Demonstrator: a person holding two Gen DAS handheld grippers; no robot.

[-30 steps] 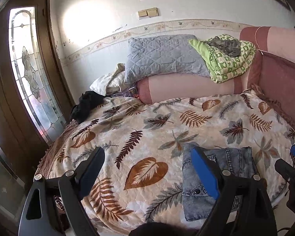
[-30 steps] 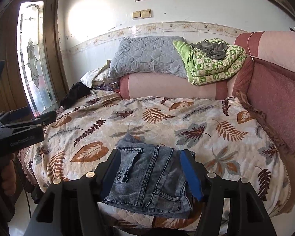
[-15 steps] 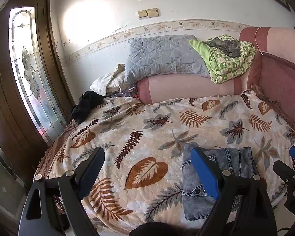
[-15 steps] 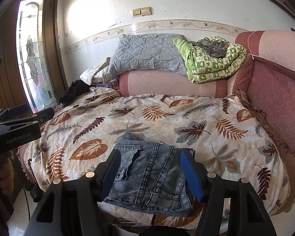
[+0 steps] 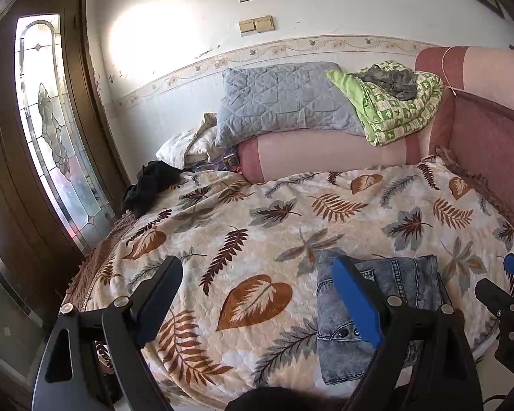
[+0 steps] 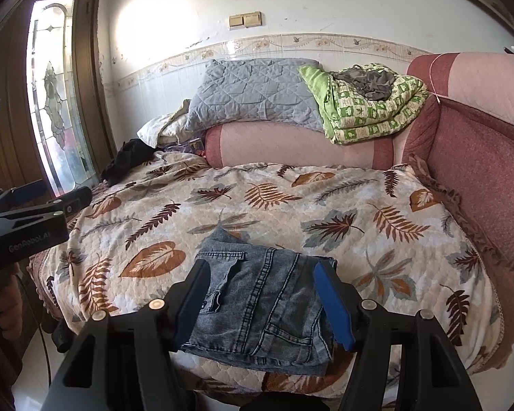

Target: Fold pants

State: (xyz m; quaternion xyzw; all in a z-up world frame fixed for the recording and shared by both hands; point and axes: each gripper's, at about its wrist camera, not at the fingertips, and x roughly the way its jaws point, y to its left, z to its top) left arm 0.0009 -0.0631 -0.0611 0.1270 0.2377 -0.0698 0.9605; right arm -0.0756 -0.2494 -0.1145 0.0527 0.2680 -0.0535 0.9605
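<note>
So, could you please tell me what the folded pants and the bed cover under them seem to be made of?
The folded pants look like washed grey-blue denim: faded mottling, raised double-stitched seams. The bed cover seems a soft quilted fabric, likely cotton or microfibre: puckered stitching, matte leaf print.

place: home bedroom | cues: leaf-print bedspread (image 6: 325, 205), gray pillow (image 6: 253, 92), stained-glass door (image 5: 51, 130)

The pair of faded grey-blue denim pants (image 6: 260, 308) lay folded into a compact, roughly rectangular stack, flat on the leaf-patterned quilted bedspread (image 6: 325, 205) near its front edge, with a pocket, seams and two dark buttons (image 5: 342, 333) showing.
</note>
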